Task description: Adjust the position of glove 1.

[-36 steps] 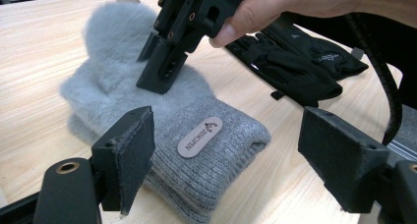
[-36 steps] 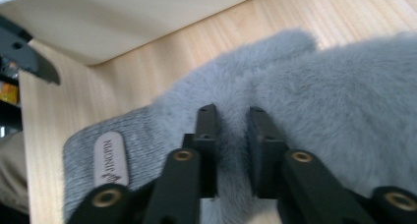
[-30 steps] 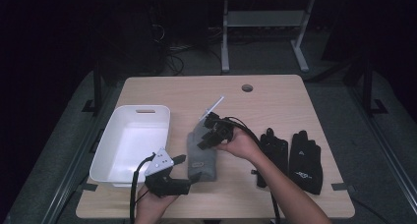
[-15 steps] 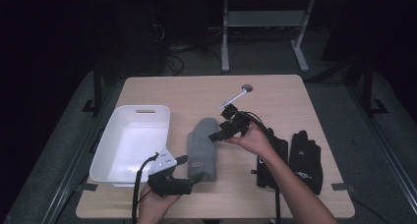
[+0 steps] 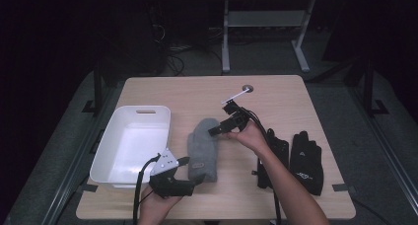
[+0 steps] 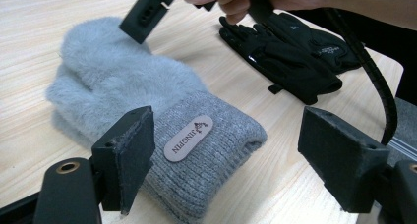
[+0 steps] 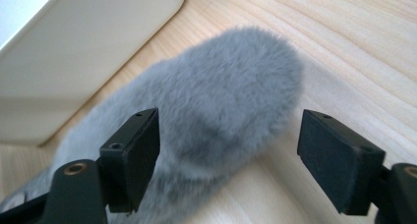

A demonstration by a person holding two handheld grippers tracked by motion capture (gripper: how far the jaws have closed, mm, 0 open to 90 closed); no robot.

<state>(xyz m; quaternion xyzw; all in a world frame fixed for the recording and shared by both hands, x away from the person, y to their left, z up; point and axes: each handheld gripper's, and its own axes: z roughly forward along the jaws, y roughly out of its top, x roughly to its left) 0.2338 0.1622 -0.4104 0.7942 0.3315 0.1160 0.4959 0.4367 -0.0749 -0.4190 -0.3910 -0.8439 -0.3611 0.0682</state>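
Observation:
A fuzzy grey mitten [image 5: 203, 148] lies flat in the middle of the table, cuff toward the person. My left gripper [image 5: 187, 174] rests at the front edge, open, its jaws on either side of the cuff with its oval label [image 6: 189, 138] and not pressing it. My right gripper [image 5: 217, 131] hovers at the mitten's far right corner, open. Its jaws have just been opening, and the mitten's furry tip [image 7: 221, 101] lies between and just beyond them, untouched. The left gripper view shows the right gripper [image 6: 145, 15] over the far end.
A white bin [image 5: 130, 146] stands left of the mitten, and its wall [image 7: 74, 52] is close to the right gripper. Two black gloves [image 5: 305, 161] lie at the right, under the person's right forearm. A round hole [image 5: 247, 88] sits near the table's far edge.
The right gripper's jaws went from nearly closed at the mitten's far end to wide apart. It shifted to the right off the mitten. The mitten now lies spread out. The left gripper kept still.

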